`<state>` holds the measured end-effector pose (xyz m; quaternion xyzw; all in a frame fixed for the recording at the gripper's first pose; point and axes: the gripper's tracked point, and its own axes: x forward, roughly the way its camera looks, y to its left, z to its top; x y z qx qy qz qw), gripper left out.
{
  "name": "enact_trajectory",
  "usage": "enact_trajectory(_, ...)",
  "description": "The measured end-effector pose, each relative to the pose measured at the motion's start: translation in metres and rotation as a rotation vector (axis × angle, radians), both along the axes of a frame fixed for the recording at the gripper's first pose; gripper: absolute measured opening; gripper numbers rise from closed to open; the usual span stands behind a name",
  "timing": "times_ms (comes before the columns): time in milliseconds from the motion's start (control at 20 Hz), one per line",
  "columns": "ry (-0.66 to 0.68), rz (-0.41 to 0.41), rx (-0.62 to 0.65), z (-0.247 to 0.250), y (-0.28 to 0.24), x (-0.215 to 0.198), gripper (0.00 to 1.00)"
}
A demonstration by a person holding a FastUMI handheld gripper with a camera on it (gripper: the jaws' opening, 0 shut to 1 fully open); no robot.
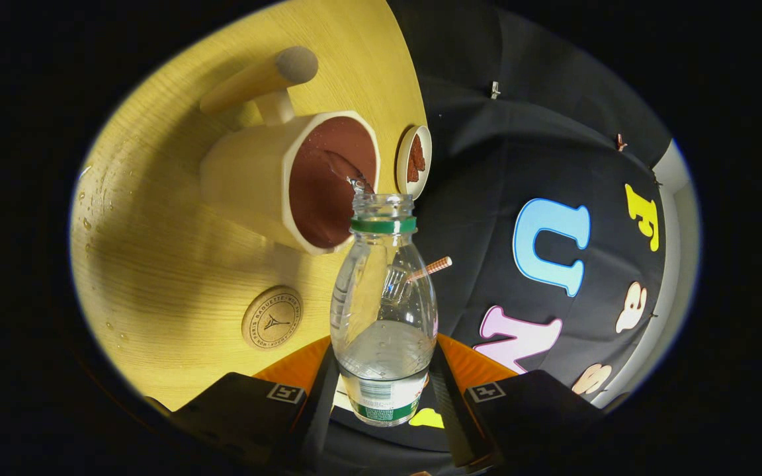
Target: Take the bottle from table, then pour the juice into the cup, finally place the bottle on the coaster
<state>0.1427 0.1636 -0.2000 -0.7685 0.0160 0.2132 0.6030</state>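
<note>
Pouring step in hand, judging by how things lie: tongs point(384, 396) clamped on bottle point(384, 311), one finger pressed to each side of its lower body, base nearest the camera and open mouth aimed straight ahead along the fingers at 12 o'clock. Long axis thus in line with the fingers, neck leading, green collar ring just behind the lip. Whole scene rolled, table point(176, 264) standing almost on edge at 9 to 11 o'clock, so bottle likely tipped well over. Mouth just at the rim of cup point(301, 182), dark interior facing it, thin clear stream seemingly crossing from lip into the cup. Some liquid left pooled low in the bottle. Round coaster point(272, 317) lying on the table at 10 o'clock of the fingers, near the cup and apart from it. Small dish point(414, 160) just beyond the cup's rim. Next move probably: finish emptying, roll upright without dripping, swing across to the coaster and set the base down squarely before releasing.
</note>
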Motion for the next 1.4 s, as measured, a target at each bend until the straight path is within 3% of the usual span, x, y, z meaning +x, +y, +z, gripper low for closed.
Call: enact_trajectory(1400, -0.048, 0.089, -0.142, 0.01, 0.006, 0.006, 0.74)
